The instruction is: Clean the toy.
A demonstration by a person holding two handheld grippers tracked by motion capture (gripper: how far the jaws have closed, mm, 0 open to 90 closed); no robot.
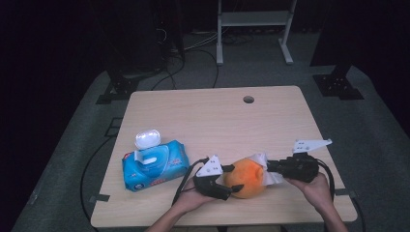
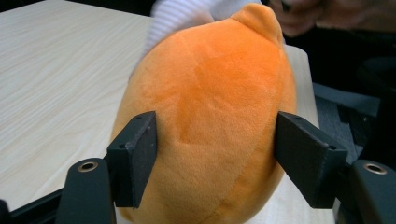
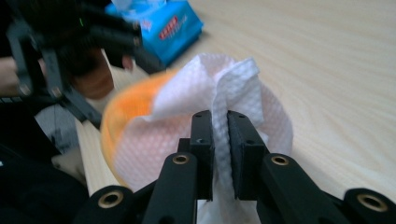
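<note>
Round orange plush ball (image 1: pixel 245 178) sits on the near edge of the pale wooden table (image 1: pixel 217 116), between the two hands; a white dimpled wet wipe (image 1: pixel 265 168) lies draped over its right side, touching it. Left gripper (image 1: pixel 227 186) straddles the plush, jaws spread wide to either side with the pads against the fabric or just off it, contact hard to tell; right gripper (image 3: pixel 219 140) has its jaws pinched together on a bunched fold of the wipe. Further left, well apart from the plush, lies a blue wet-wipe packet (image 1: pixel 153 166) with its white flip lid (image 1: pixel 148 138) standing open.
</note>
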